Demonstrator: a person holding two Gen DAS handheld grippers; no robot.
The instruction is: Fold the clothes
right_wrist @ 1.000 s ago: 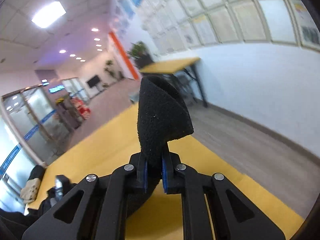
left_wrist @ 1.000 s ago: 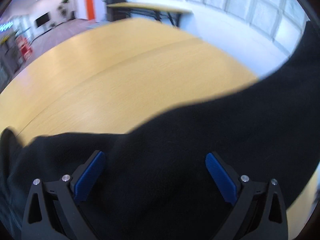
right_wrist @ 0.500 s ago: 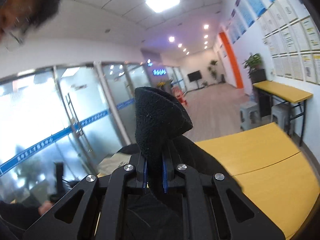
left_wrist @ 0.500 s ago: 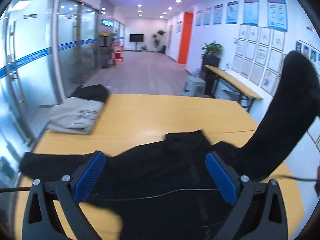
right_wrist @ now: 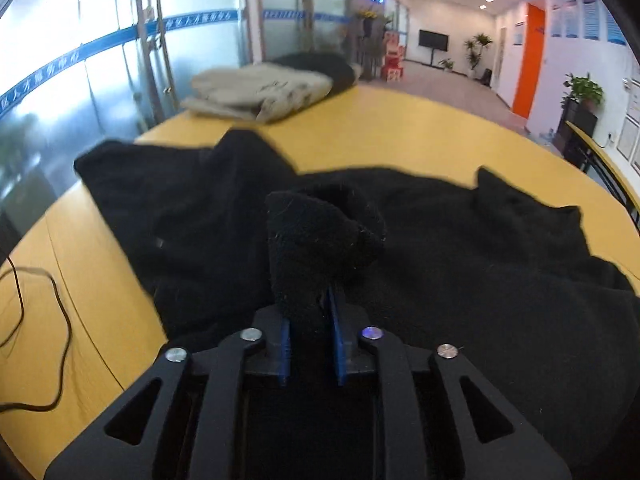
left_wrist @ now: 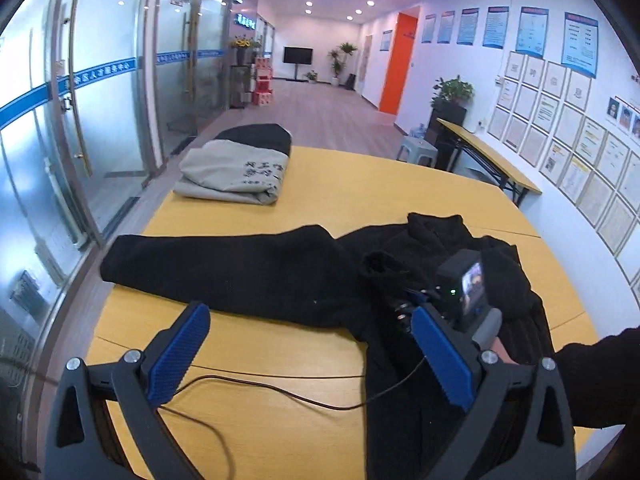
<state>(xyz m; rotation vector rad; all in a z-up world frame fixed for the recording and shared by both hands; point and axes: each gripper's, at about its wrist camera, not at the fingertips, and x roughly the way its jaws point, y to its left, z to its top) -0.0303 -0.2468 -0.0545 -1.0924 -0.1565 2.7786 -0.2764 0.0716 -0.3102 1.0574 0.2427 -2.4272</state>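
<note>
right gripper point(right_wrist: 310, 320) pinching black sweater point(right_wrist: 460, 248) cuff, left gripper point(left_wrist: 308, 354) spread empty, folded grey garment point(left_wrist: 236, 174) behind, cable point(left_wrist: 280, 390) across table point(left_wrist: 360, 184)

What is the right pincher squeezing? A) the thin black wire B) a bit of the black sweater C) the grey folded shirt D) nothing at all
B: in the right wrist view the right gripper has its blue pads pressed together on a cuff-like end of the black sweater, while the grey folded shirt lies far off on the table.
</note>
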